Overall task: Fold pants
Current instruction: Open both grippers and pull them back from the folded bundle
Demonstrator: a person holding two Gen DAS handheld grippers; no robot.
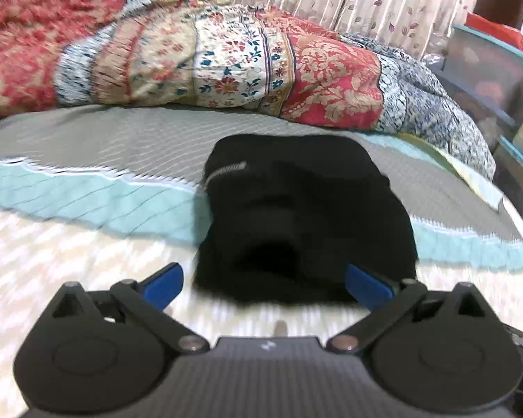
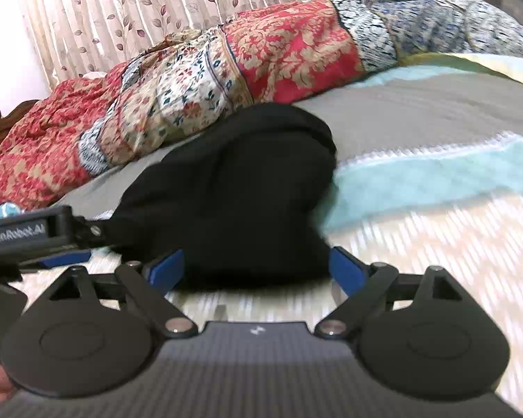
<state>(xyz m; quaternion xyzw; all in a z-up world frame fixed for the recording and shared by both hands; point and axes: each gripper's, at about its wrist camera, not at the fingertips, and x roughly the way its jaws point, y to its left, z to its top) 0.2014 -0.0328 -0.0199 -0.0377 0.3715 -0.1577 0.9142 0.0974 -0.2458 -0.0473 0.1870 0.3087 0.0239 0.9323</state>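
Two grippers faced one bundle. Bed carried black pants, folded into compact lump on striped cover, just ahead of you. Your left gripper had jaws wide apart, near edge of pants lying between blue fingers, nothing pinched. Your right gripper likewise spread wide, same edge between fingers. Both about equally near; long axis ran away from you.

1 black pants, 2 grippers, 1 quilt
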